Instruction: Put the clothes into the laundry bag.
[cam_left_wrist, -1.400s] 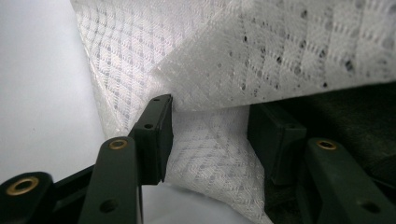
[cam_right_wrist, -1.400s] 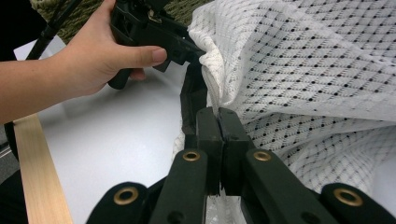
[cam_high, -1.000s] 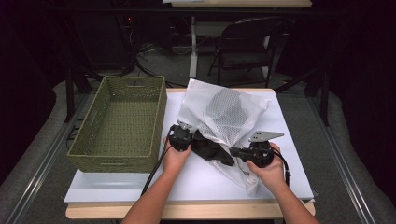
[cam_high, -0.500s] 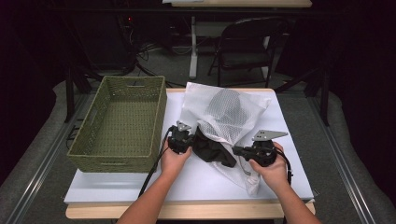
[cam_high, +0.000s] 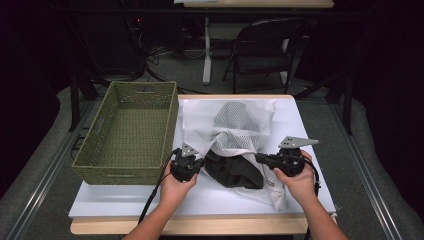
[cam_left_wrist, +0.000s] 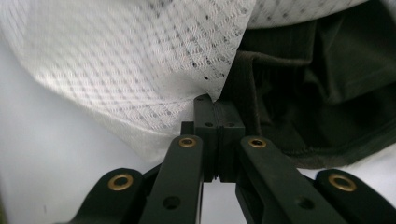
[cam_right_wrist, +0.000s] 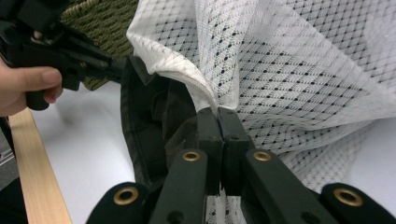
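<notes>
At the far left of the white worktop stands a green woven basket, its near wall just beside the person's left hand. No brand, label or writing can be read on the basket, the cloth or the grippers.

The left tongs sit next to the basket; in the left gripper view the jaws are pressed together, pinching the hem of the white mesh bag where it meets the dark garment.

The mesh bag lies in the middle of the worktop, just right of the basket, its mouth toward the person. The dark garment sticks out of that mouth, lying on the worktop between the two grippers.

At the right, the right tongs point left at the bag's opening. In the right gripper view the jaws are closed on the bag's rolled white hem, with the garment just to the left of them and the left gripper farther off, before the basket.
</notes>
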